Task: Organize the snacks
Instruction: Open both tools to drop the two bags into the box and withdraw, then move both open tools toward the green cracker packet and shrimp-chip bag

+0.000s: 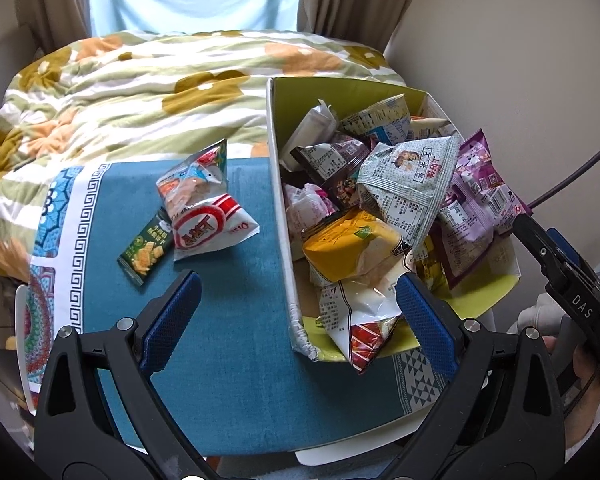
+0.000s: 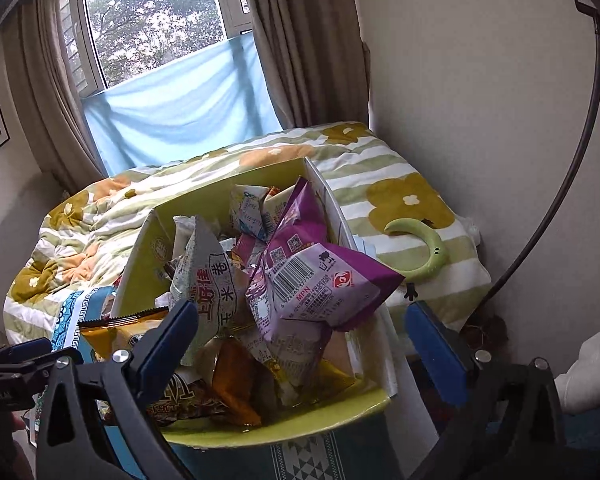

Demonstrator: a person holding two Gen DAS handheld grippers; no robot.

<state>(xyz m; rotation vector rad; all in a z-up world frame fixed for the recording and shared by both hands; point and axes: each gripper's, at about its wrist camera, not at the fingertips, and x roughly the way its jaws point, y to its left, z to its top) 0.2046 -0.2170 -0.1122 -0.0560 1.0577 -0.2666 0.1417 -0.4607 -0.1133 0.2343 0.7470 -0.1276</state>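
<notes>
An open cardboard box [image 1: 278, 184] with a yellow-green lining stands on a teal tablecloth [image 1: 228, 320] and is heaped with snack packets. Three packets lie on the cloth left of it: a clear one [image 1: 196, 178], a red-and-white one [image 1: 210, 228] and a small dark green one [image 1: 146, 250]. My left gripper [image 1: 298, 300] is open and empty, its jaws straddling the box's near left corner. My right gripper [image 2: 300, 328] is open and empty over the box's near edge [image 2: 284, 432], just before a purple packet [image 2: 316, 280]. A grey-white packet [image 2: 208, 280] stands beside it.
A bed with a floral quilt [image 1: 140, 92] lies behind the table, below a curtained window [image 2: 152, 20]. A green crescent-shaped object [image 2: 424, 248] rests on the quilt right of the box. The right gripper's black body [image 1: 560, 264] shows at the left view's right edge.
</notes>
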